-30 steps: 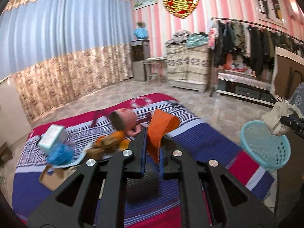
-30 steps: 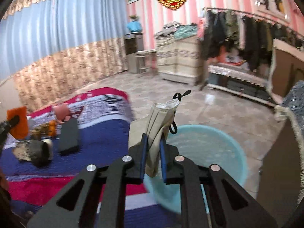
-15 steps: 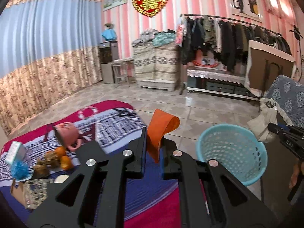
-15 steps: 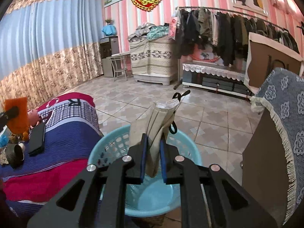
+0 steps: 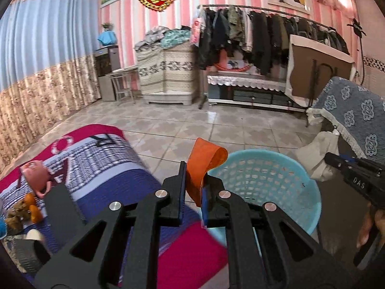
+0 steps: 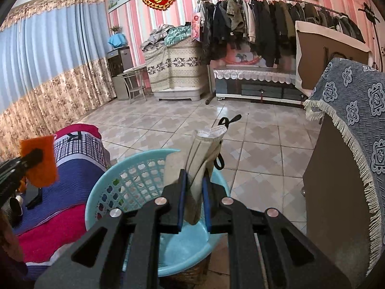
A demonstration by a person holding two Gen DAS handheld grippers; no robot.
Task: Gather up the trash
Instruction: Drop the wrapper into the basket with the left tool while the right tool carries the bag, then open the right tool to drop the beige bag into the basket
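My left gripper [image 5: 194, 175] is shut on an orange scrap [image 5: 204, 161], held at the left rim of the light blue plastic basket [image 5: 276, 168]. My right gripper [image 6: 194, 183] is shut on a beige paper bag with a black handle [image 6: 204, 159], held over the same basket [image 6: 113, 180]. The basket looks empty inside. The right gripper and the beige bag also show at the right edge of the left wrist view [image 5: 320, 154]. The left gripper with the orange scrap shows at the left of the right wrist view [image 6: 39, 161].
A striped blue and red blanket [image 5: 105, 168] lies to the left with a pink cup [image 5: 36, 175], small orange items [image 5: 31, 207] and a black flat object [image 6: 33, 192]. A cabinet with a blue patterned cloth [image 6: 356, 110] stands at right. Tiled floor [image 5: 216, 127] lies beyond.
Both grippers have swung right from the blanket towards the basket. The left one with the orange scrap now reaches its rim; the right one with the bag is over the basket.
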